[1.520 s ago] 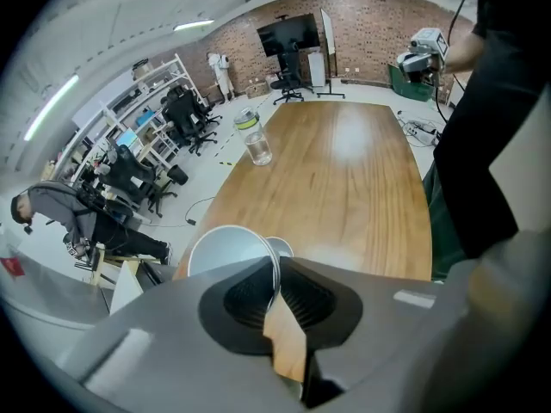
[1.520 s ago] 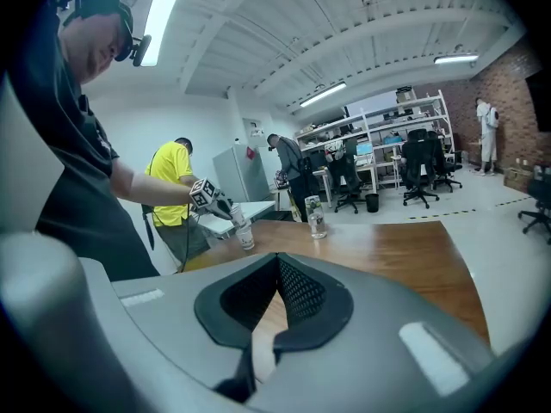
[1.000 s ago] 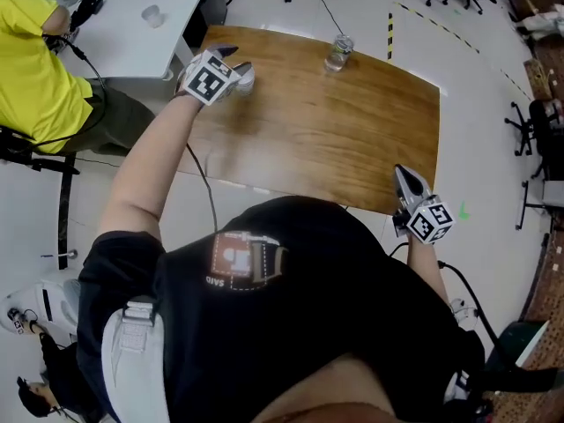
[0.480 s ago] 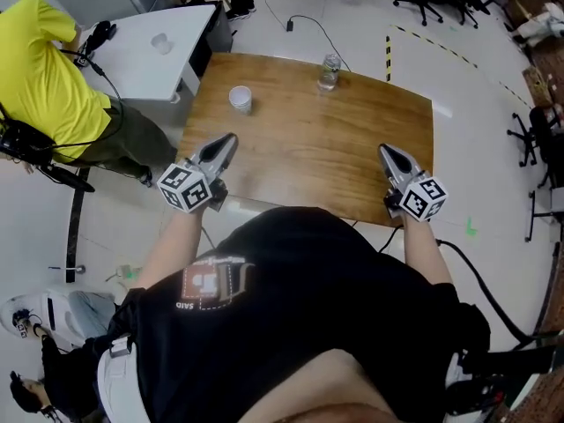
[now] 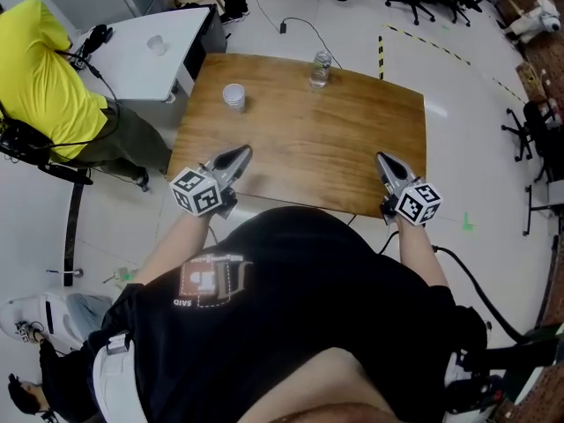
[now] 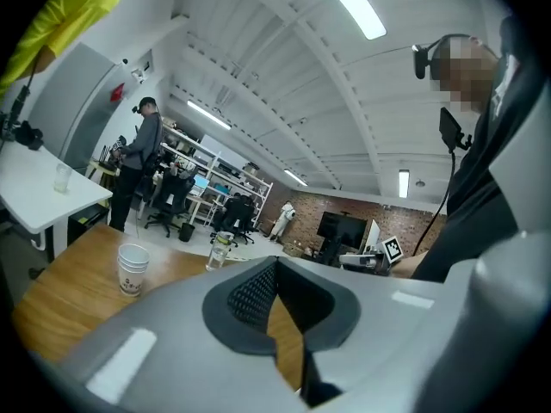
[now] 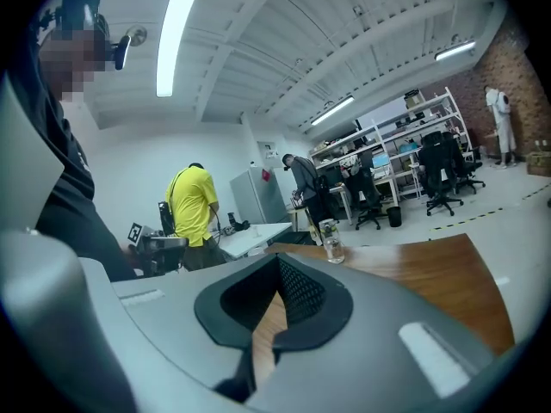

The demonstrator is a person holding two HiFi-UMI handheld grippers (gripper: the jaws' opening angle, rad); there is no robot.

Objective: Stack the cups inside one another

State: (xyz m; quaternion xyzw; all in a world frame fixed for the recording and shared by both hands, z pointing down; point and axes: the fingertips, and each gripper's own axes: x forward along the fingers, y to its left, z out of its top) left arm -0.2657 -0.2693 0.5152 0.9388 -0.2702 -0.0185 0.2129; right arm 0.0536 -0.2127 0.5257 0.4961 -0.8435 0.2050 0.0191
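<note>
Here the biggest thing is the wooden table (image 5: 335, 130), which has a rounded far edge and stands on a pale floor. To its far left, just beside the corner, stands a white desk (image 5: 132, 51), and a person in a yellow shirt (image 5: 40, 69) sits at that desk.

The person who does the task stands at the near edge of the table and holds one tool in each hand. The left gripper (image 5: 246, 151) is over the near left part of the table and points toward the far side, a little to the right. Its jaws have just been closing; they now meet at the tips and nothing is between them, only the wood of the table shows through the gap behind the tips. The right gripper (image 5: 381, 158) is over the near right part of the table, close to the edge, and also points away from the person. Its jaws are together too, and they hold nothing.

The stack of white cups (image 5: 233, 96) stands upright on the table near the far left corner. In the left gripper view several rims show one above another, so the cups sit inside each other. The stack is well apart from both grippers.

A clear bottle (image 5: 319, 69) stands upright near the middle of the far edge, apart from the cups.
</note>
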